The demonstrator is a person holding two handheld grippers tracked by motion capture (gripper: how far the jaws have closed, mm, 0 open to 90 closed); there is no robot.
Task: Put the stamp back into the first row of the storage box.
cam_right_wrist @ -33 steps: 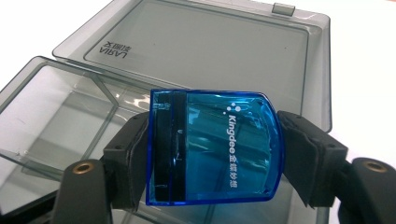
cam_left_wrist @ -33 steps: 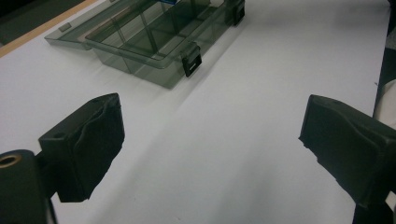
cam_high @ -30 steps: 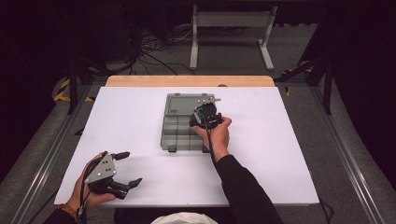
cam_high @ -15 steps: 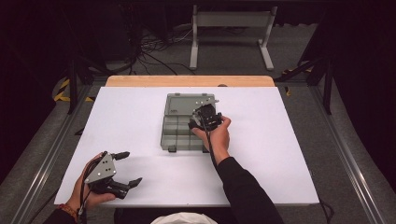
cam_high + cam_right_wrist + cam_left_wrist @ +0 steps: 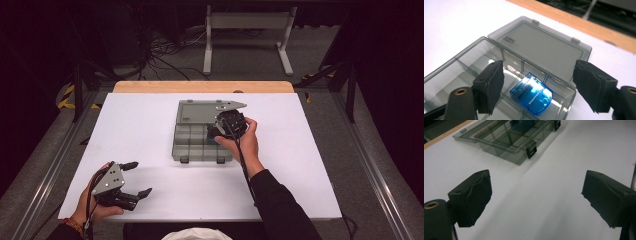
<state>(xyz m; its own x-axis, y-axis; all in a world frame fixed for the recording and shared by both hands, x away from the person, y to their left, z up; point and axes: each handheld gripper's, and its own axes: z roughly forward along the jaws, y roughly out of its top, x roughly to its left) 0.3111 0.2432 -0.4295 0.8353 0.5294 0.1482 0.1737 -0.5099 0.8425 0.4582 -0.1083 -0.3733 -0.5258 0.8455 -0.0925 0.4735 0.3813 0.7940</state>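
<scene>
A smoky grey compartment box (image 5: pixel 192 142) lies open at the table's middle, its lid (image 5: pixel 200 111) flat behind it. A small blue translucent case (image 5: pixel 531 95) lies in one compartment near the hinge. My right gripper (image 5: pixel 219 132) hovers over the box's right part and looks down on the case. Its jaws have just been opening and stand wide, with the pads (image 5: pixel 495 85) clear of the blue case below. My left gripper (image 5: pixel 141 177) rests open on the table at the near left, with nothing between its pads (image 5: pixel 477 195). It faces the box (image 5: pixel 506 142) from afar.
The white table top (image 5: pixel 310 165) has a wooden strip (image 5: pixel 200 86) along its far edge. Two black latches (image 5: pixel 531 149) hang on the box's front wall. Beyond the table stand a metal frame (image 5: pixel 247 30) and cables on the floor.
My right gripper has lifted a little above the box and drifted slightly right. Left gripper has kept still.
</scene>
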